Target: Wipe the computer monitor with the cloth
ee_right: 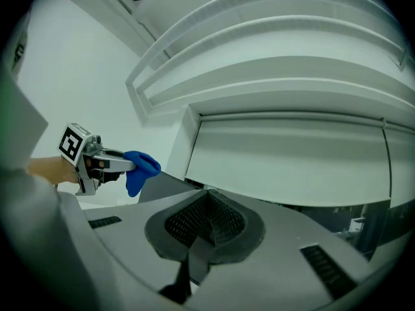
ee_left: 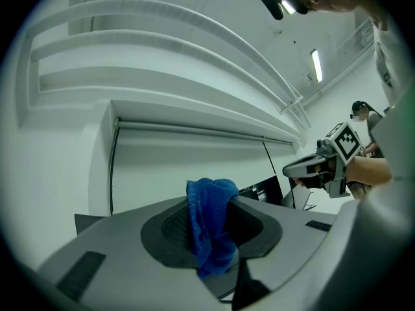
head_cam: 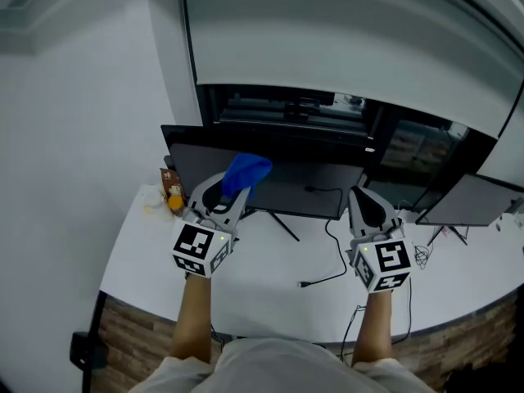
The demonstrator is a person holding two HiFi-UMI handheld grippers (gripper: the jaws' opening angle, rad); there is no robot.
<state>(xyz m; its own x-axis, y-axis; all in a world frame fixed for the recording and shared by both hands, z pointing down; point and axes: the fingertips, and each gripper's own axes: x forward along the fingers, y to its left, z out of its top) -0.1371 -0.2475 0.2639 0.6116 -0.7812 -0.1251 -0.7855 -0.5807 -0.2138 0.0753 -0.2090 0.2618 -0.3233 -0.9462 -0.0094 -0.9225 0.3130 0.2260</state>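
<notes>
The blue cloth (head_cam: 246,173) is bunched into a soft wad and pinched between the jaws of the left tool (head_cam: 232,196). The left gripper view shows it squeezed upright between the two dark pads, with its upper folds standing above them and a tail hanging below. From the head view the cloth sits in front of the upper left part of the computer monitor (head_cam: 315,185), a dark, unlit screen standing at the back of the white table (head_cam: 270,285). Whether the fabric touches the glass cannot be told. The right tool (head_cam: 366,196) is held out over the table before the monitor's right edge, well apart from the left one. Its own view shows its jaws pressed together with nothing between them. A person's bare forearms reach in from the bottom of the head view, one behind each tool. A black cable (head_cam: 334,256) runs from under the monitor in a loop across the table top. Small items, one with an orange cap (head_cam: 174,200), stand just beside the monitor's left edge, though they are too small to name. A second dark screen (head_cam: 468,200) stands further right on the table. Behind and above the monitor, a pale roller blind (head_cam: 344,39) covers most of a window.
</notes>
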